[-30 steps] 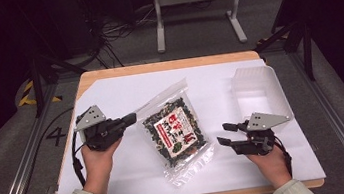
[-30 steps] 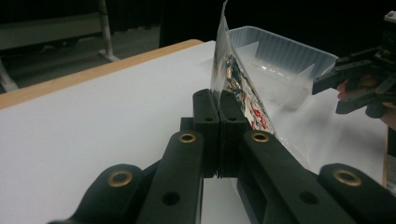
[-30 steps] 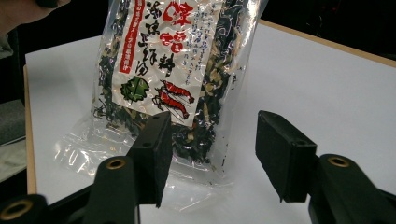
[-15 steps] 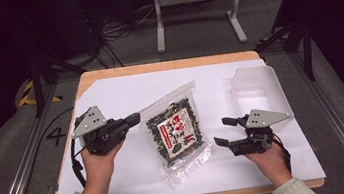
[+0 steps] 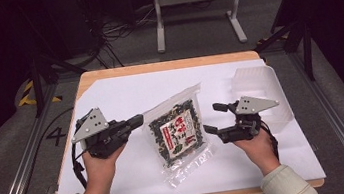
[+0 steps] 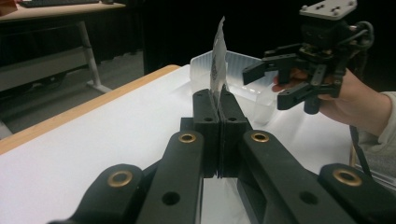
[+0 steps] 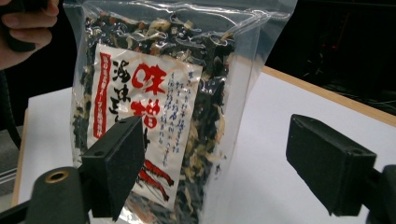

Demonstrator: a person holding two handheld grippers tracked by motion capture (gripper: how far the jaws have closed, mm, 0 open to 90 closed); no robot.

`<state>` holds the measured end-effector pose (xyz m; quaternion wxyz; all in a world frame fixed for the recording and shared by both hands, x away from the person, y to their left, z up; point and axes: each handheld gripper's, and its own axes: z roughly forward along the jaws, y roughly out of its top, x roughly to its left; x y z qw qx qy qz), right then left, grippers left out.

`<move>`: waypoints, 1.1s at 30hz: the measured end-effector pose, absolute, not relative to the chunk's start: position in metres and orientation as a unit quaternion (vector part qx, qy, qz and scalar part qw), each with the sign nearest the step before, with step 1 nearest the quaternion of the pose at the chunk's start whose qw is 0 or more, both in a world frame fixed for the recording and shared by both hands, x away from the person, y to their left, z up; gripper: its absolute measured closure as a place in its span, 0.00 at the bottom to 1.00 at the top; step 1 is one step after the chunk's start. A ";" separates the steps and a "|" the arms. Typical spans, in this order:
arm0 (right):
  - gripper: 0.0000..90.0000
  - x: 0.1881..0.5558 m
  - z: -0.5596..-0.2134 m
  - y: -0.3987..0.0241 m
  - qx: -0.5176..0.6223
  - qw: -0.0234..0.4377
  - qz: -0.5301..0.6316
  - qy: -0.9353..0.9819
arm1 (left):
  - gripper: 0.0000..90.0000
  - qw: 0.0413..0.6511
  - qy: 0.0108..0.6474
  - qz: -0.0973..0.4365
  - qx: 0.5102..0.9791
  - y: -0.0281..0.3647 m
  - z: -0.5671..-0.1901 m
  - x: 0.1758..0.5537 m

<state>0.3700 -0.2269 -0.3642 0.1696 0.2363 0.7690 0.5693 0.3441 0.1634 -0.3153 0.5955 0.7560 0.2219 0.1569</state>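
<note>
At the middle of the worktop [image 5: 110, 100], on its white sheet, sits the clear packet [image 5: 177, 132] of dark dried flakes with a white label in red lettering, and my two tools flank it. My left tool [image 5: 135, 121] comes in from nine o'clock of the packet, its jaws pressed fully together on the packet's upper left edge; in the left gripper view the thin clear edge of the packet [image 6: 217, 56] stands up from between the closed pads, so this tool has hold of it. My left hand [image 5: 99, 162] wraps the tool's body from below, with the grey three-cornered plate on top. My right tool [image 5: 215, 117] is at three o'clock of the packet, jaws spread wide and holding nothing; it is just beside the packet's right edge, though I cannot tell whether the lower jaw tip touches the plastic. In the right gripper view the packet [image 7: 154, 116] rises between and beyond the two open pads, nearer the left-hand one, tilted up off the white sheet. My right hand [image 5: 257, 144] grips that tool from five o'clock. A clear plastic tray [image 5: 264, 85] lies at the packet's two o'clock, behind the right tool near the worktop's right edge; in the left gripper view the tray [image 6: 243, 91] sits beyond the pinched edge, with my right tool [image 6: 275, 81] open in front of it.
</note>
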 end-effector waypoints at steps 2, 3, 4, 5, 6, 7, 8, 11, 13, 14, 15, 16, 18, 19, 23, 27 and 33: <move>0.19 0.378 -0.365 -0.222 0.238 0.162 0.568 0.771 | 0.99 0.597 0.220 0.154 0.756 0.163 -0.315 0.343; 0.19 0.378 -0.365 -0.222 0.238 0.162 0.568 0.771 | 0.99 0.597 0.220 0.154 0.756 0.163 -0.315 0.343; 0.18 0.381 -0.366 -0.220 0.238 0.160 0.567 0.772 | 0.99 0.599 0.215 0.152 0.756 0.163 -0.315 0.343; 0.17 0.386 -0.367 -0.217 0.238 0.153 0.569 0.772 | 0.99 0.601 0.212 0.150 0.756 0.163 -0.315 0.343; 0.16 0.389 -0.368 -0.215 0.238 0.151 0.568 0.773 | 0.99 0.601 0.212 0.149 0.756 0.163 -0.315 0.342; 0.16 0.391 -0.369 -0.213 0.234 0.146 0.570 0.774 | 0.99 0.602 0.210 0.147 0.757 0.164 -0.315 0.342; 0.17 0.393 -0.369 -0.211 0.231 0.144 0.570 0.775 | 0.99 0.603 0.211 0.146 0.755 0.163 -0.315 0.342; 0.19 0.397 -0.371 -0.206 0.220 0.138 0.571 0.779 | 0.99 0.603 0.209 0.144 0.757 0.163 -0.314 0.341; 0.23 0.399 -0.373 -0.202 0.213 0.131 0.570 0.783 | 0.99 0.605 0.208 0.144 0.755 0.163 -0.314 0.341; 0.25 0.401 -0.375 -0.199 0.201 0.124 0.573 0.785 | 0.99 0.606 0.208 0.146 0.754 0.162 -0.314 0.341; 0.25 0.402 -0.376 -0.198 0.197 0.119 0.575 0.785 | 0.99 0.608 0.202 0.143 0.755 0.163 -0.314 0.340; 0.25 0.403 -0.377 -0.196 0.192 0.112 0.578 0.785 | 0.99 0.611 0.199 0.140 0.753 0.162 -0.314 0.340; 0.25 0.405 -0.379 -0.194 0.185 0.098 0.582 0.785 | 0.99 0.615 0.193 0.137 0.752 0.162 -0.315 0.339; 0.25 0.406 -0.380 -0.193 0.181 0.093 0.584 0.786 | 0.99 0.616 0.192 0.137 0.752 0.161 -0.315 0.339; 0.24 0.407 -0.383 -0.187 0.162 0.073 0.582 0.793 | 0.99 0.617 0.191 0.137 0.751 0.161 -0.314 0.339; 0.24 0.405 -0.385 -0.183 0.152 0.068 0.578 0.799 | 0.99 0.618 0.191 0.136 0.751 0.161 -0.315 0.339; 0.35 0.404 -0.384 -0.183 0.148 0.070 0.570 0.805 | 0.99 0.619 0.194 0.135 0.749 0.161 -0.315 0.339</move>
